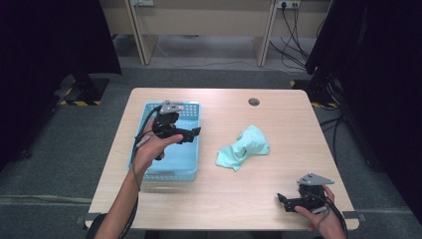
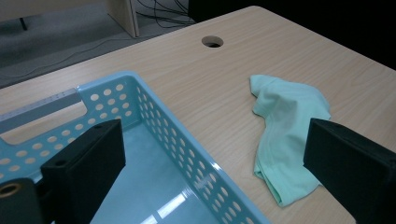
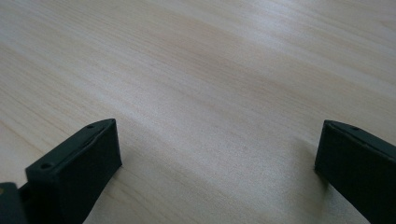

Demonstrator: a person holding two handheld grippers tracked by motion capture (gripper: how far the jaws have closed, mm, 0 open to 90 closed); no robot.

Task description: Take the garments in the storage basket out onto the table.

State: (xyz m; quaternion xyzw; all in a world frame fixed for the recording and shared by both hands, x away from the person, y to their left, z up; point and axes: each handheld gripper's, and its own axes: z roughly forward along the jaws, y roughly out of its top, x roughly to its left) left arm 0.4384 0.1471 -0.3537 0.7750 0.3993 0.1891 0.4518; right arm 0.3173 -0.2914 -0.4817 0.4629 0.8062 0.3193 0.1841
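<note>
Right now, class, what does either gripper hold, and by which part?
Nothing is held. The left gripper hangs open over the blue basket, the right gripper is open near the table, and the green cloth lies untouched.

A table point(image 1: 224, 194) holds a basket point(image 1: 171, 172) on its left half and a crumpled cloth point(image 1: 245, 146) near the middle, to the basket's right and apart from it. A round hole point(image 1: 254, 102) sits in the tabletop behind the cloth. The left gripper point(image 1: 195, 132) hangs over the basket. The right gripper point(image 1: 282, 200) is at the front right corner, well apart from the cloth.
</note>
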